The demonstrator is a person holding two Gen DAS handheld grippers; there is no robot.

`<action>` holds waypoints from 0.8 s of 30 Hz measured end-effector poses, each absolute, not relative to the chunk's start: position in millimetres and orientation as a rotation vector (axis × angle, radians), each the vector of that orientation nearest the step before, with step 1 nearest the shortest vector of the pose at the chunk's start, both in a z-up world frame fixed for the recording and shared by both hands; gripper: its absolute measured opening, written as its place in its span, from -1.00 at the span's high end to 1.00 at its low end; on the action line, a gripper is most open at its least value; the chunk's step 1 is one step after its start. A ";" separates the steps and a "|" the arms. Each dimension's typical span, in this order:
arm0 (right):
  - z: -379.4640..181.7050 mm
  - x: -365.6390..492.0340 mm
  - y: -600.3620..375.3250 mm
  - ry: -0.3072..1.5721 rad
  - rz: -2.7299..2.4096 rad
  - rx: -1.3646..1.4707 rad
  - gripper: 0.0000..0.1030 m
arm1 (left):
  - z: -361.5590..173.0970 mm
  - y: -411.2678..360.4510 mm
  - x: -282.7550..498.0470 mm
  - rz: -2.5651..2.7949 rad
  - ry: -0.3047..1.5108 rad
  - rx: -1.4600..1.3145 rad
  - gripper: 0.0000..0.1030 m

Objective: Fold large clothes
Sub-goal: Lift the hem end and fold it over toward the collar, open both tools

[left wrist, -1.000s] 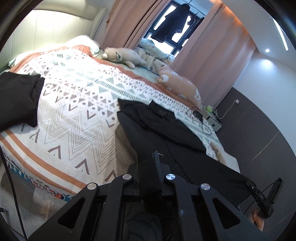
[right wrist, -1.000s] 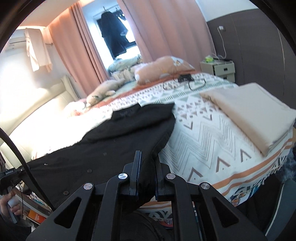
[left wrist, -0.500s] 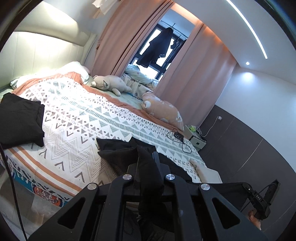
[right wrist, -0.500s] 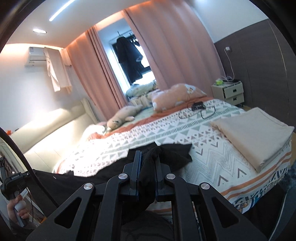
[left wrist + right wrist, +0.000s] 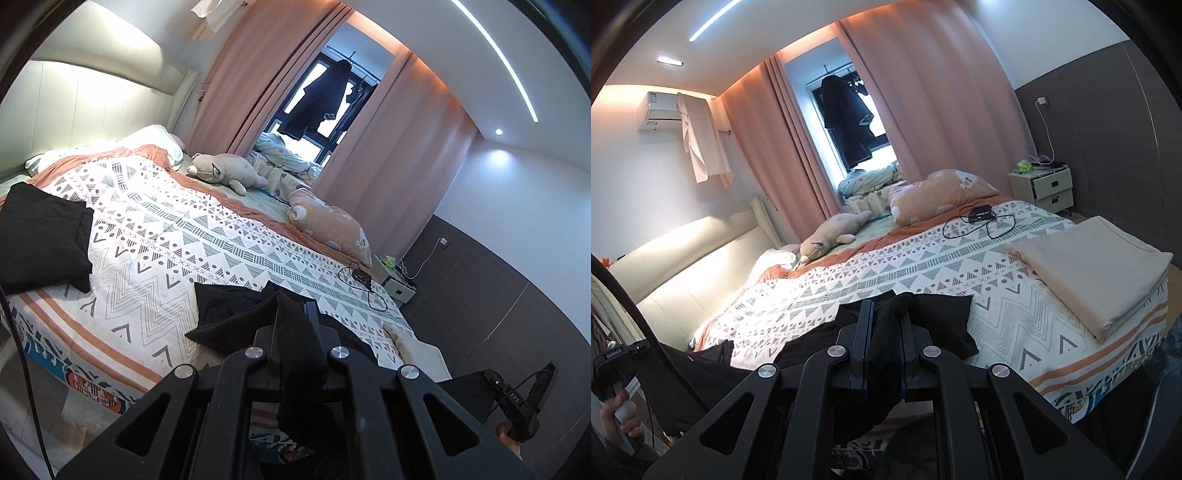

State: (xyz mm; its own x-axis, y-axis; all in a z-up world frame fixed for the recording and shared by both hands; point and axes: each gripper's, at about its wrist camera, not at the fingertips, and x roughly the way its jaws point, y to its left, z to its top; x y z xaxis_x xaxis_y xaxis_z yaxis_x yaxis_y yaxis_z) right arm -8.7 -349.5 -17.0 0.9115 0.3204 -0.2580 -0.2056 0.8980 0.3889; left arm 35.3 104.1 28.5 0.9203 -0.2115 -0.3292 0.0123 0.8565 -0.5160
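A large black garment hangs between my two grippers over the near edge of the patterned bed. My left gripper is shut on one bunched corner of it. My right gripper is shut on another corner of the same black garment, whose far part still rests on the bedspread. In the left wrist view the right gripper shows at the lower right, with cloth stretched toward it. The left gripper and a hand show at the far left of the right wrist view.
A folded black garment lies on the bed's left side. A folded beige sheet lies on the right corner. Plush toys, an orange pillow and a black cable sit further back. A nightstand stands by the dark wall.
Both grippers have risen and pulled back with the black garment. Its spread-out body has been drawn off the bed toward the near edge and bunched up.
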 end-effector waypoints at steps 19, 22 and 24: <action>23.8 156.1 -321.9 0.267 0.234 0.474 0.86 | 68.5 122.3 202.5 -0.057 0.383 -0.516 0.82; 19.5 177.7 -315.2 0.262 0.216 0.489 0.86 | 68.7 122.9 232.5 -0.035 0.387 -0.512 0.82; 17.9 194.9 -309.5 0.263 0.205 0.492 0.86 | 64.7 124.6 253.8 -0.012 0.404 -0.526 0.82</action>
